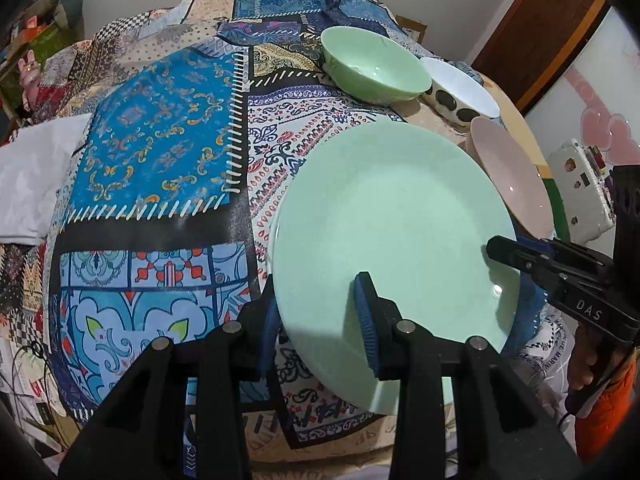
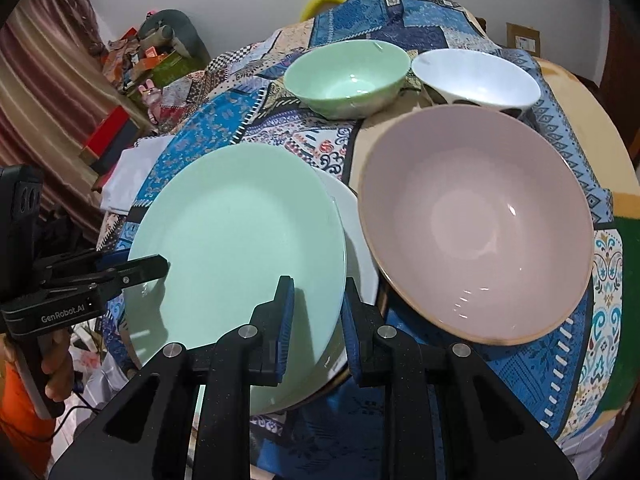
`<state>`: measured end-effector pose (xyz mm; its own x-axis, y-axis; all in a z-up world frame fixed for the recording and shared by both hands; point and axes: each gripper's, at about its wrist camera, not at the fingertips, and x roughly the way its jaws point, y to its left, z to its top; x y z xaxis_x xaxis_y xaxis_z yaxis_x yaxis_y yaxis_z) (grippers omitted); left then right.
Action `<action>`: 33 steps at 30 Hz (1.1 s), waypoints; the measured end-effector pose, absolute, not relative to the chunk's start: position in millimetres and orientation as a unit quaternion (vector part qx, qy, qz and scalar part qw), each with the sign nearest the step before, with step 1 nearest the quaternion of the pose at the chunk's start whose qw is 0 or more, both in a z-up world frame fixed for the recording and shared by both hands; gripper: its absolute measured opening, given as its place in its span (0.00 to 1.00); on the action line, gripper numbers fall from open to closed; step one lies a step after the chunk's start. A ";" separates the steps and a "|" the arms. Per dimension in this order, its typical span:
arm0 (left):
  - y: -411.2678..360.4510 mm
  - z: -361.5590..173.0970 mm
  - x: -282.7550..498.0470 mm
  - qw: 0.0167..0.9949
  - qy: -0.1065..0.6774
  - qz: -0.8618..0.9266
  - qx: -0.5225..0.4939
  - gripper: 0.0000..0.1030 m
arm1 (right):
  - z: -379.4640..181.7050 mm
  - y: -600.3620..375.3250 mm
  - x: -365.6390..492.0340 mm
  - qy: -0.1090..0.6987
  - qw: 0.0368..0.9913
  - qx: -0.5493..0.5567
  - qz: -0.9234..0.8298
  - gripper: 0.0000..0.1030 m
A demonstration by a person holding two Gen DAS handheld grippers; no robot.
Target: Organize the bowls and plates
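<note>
Left gripper [image 1: 320,320]: nearest the left wrist camera, its blue-padded fingers clamp the near-left rim of the green plate, one finger above and one below.
Right gripper [image 2: 316,320]: closed on the near-right rim of the same plate, one pad on top, the other under the edge.
Table [image 2: 580,120]: round, draped in a patchwork cloth [image 1: 160,140] of blue, white and beige prints.
Green plate [image 2: 240,248]: largest dish at the near side, tilted, held by both grippers at once.
White plate [image 2: 352,216]: lies beneath the green plate, only its right edge showing.
Pink bowl [image 2: 476,224]: wide and empty, just right of the plates, its rim close to the white plate.
Green bowl [image 2: 348,76]: upright on the far side of the cloth.
White bowl [image 2: 476,76]: dark spots on its outside, just right of the green bowl and close beside it.
</note>
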<state>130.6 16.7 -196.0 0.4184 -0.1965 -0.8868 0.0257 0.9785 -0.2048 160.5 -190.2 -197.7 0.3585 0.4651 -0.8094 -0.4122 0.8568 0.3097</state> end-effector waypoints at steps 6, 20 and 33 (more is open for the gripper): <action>14.2 -197.0 137.2 0.839 0.536 -0.065 -0.074 0.35 | -201.2 -192.3 161.4 0.503 0.823 0.033 0.262 0.20; 14.0 -197.2 140.4 0.840 0.538 -0.049 -0.057 0.35 | -202.7 -192.1 155.3 0.506 0.819 0.037 0.269 0.20; -12.6 -200.7 141.5 0.845 0.531 -0.068 -0.012 0.34 | -201.4 -191.1 155.2 0.499 0.824 0.036 0.266 0.20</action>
<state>141.5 -12.6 -200.7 0.4272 -0.1279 -0.8951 0.1026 0.9904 -0.0926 155.2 -191.1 -201.4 0.3603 0.4751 -0.8028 -0.4031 0.8554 0.3253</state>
